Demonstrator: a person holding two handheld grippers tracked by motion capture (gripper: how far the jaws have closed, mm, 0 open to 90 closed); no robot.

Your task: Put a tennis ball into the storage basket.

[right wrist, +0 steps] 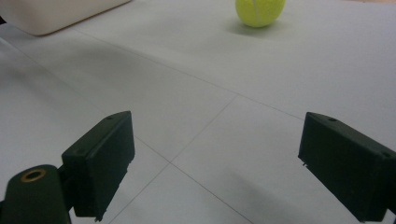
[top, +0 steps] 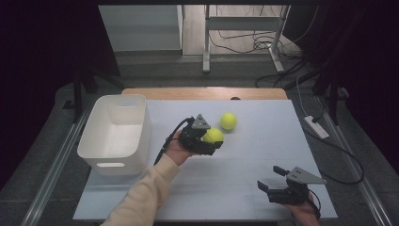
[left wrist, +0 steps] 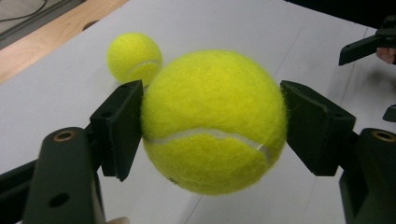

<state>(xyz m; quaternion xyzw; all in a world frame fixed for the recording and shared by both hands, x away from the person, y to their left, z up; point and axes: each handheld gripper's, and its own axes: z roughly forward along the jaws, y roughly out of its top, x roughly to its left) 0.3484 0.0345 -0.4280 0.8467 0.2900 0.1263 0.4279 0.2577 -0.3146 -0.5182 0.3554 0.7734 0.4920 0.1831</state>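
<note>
Now, view by view, we note:

High view, left hand-held gripper (top: 210, 141): we see it at the frame's centre, clamped on a tennis ball (top: 213, 135), with the person's hand (top: 176, 150) and a cream sleeve (top: 141, 197) running down to the lower edge.
High view, second ball (top: 228, 121): it lies on the white tabletop (top: 263, 141) just up and right of the held one, apart from it.
High view, bin (top: 115, 133): a white bin stands at the tabletop's left edge, well apart from both balls.
High view, right hand-held gripper (top: 272, 179): lower right of the frame, jaws apart with nothing between them.
Left gripper view: the held tennis ball (left wrist: 212, 121) sits mid-frame with a black pad (left wrist: 119, 128) pressed against each side; we see the second ball (left wrist: 133, 56) behind it at upper left.
Right gripper view: both jaws stand wide at the lower corners over bare tabletop (right wrist: 196, 93); the second ball (right wrist: 260, 11) lies at the top edge, the bin (right wrist: 56, 14) at upper left.
</note>
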